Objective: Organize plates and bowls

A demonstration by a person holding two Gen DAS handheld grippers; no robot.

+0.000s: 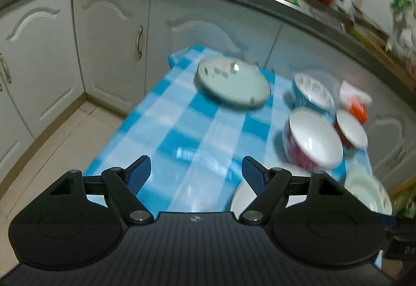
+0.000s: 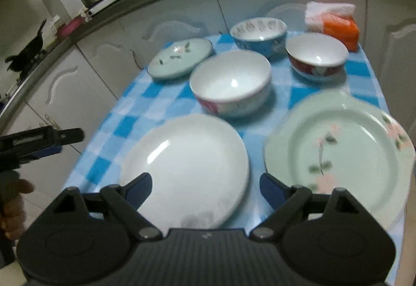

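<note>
The right hand-held gripper (image 2: 205,185) hangs over the near edge of a white plate (image 2: 187,163), jaws spread wide with nothing pressed between them. Just right of that plate lies a pale green floral plate (image 2: 343,156) on the blue-checked tabletop (image 2: 124,127). Behind them stand a white bowl with pink outside (image 2: 230,83), a red-sided bowl (image 2: 316,57) and a blue patterned bowl (image 2: 257,33), with a small green plate (image 2: 180,58) to the far left and an orange tissue pack (image 2: 338,25) at the far right corner. The left hand-held gripper (image 1: 196,171) hovers over bare cloth, also wide and empty.
</note>
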